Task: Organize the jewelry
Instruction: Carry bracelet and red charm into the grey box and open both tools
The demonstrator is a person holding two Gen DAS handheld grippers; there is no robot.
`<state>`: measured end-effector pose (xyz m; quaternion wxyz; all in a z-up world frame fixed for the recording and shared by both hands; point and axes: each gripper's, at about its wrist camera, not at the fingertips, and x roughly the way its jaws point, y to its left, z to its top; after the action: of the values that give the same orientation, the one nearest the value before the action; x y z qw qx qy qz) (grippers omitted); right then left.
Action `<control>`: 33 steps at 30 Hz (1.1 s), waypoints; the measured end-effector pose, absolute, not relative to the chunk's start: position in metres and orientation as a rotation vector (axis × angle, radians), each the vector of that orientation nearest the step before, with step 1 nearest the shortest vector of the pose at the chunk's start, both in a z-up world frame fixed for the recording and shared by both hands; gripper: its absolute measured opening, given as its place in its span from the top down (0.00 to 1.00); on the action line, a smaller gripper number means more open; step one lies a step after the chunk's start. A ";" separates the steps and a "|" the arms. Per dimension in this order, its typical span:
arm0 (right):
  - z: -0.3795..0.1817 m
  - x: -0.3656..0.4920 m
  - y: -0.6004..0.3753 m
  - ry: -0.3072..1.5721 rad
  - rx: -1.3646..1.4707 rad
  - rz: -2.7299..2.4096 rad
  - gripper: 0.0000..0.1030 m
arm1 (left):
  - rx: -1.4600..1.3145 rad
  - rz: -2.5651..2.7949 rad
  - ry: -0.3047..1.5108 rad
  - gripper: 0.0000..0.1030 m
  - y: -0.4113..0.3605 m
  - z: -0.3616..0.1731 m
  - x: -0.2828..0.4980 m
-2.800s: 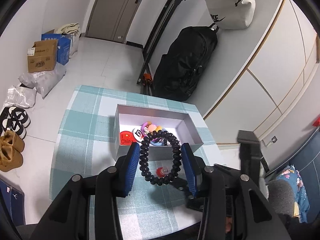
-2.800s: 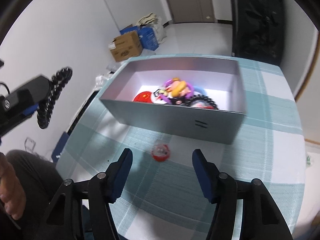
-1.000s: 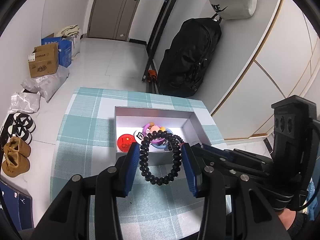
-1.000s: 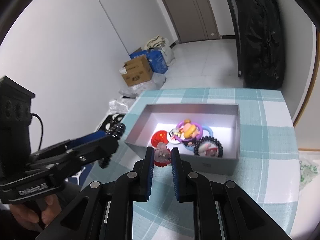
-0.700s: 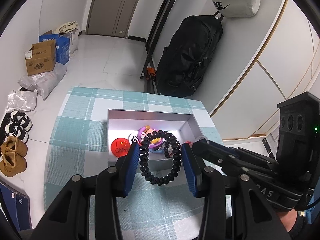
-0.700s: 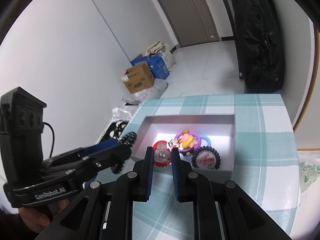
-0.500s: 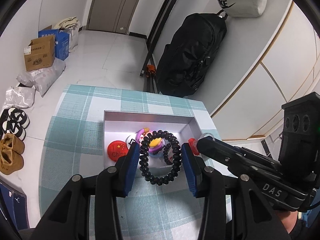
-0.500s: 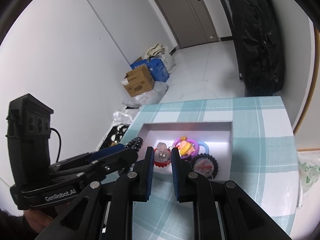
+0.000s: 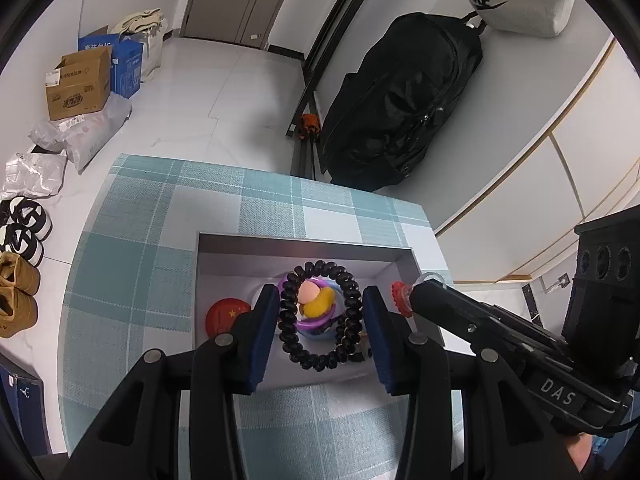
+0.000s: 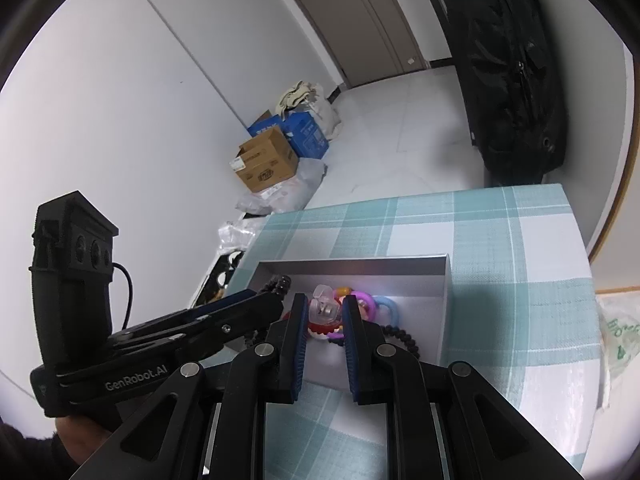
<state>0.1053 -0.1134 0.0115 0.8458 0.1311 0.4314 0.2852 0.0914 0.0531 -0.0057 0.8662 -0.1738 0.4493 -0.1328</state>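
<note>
- Moved since the earliest frames: both grippers now hang over the grey box (image 9: 304, 246); the small red-and-clear ring (image 10: 325, 312) has left the counter (image 9: 132, 268) and rides in the right gripper (image 10: 325, 317).
- Left gripper (image 9: 318, 322): fingers spread wide, the black coil bracelet (image 9: 318, 316) stretched upright between them, braced against both blue pads. Judged held above the box for a straight drop.
- Right gripper: fingers clenched on the ring, clear top up, red toothed rim below; seen from the left wrist at 3 o'clock of the bracelet, over the box's right wall.
- Grey box: open-topped, at the middle of the checked counter. Contents, left wrist view: red round badge (image 9: 224, 314) at 9 o'clock of the bracelet; purple ring with pink-and-yellow figure (image 9: 314, 304) directly under the loop. Right wrist view adds a light-blue ring (image 10: 387, 307) and black beads (image 10: 402, 338) at 4 o'clock of the held ring.
- Judgement: no loose jewelry shows on the counter; releasing both pieces looks like the remaining step.
- Floor beyond, 12 o'clock: black bag (image 9: 400, 96); 10 o'clock: cardboard box (image 9: 78, 84).
</note>
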 end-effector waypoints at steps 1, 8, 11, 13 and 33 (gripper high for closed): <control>0.011 0.107 -0.114 0.912 0.279 0.602 0.85 | -0.365 -0.279 0.945 0.64 0.053 -0.007 0.093; 0.007 0.113 -0.115 0.928 0.296 0.603 0.85 | -0.366 -0.277 0.971 0.64 0.050 -0.012 0.098; 0.003 0.115 -0.115 0.943 0.302 0.600 0.85 | -0.360 -0.277 0.977 0.64 0.049 -0.013 0.099; 0.002 0.116 -0.115 0.946 0.305 0.598 0.85 | -0.361 -0.278 0.982 0.64 0.049 -0.014 0.099; -0.009 0.121 -0.112 0.975 0.311 0.575 0.85 | -0.406 -0.307 0.997 0.64 0.052 -0.021 0.103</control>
<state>0.1215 -0.1122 -0.0090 0.8326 0.1469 0.4600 0.2712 0.1034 0.0518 -0.0206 0.8474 -0.1927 0.4728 -0.1456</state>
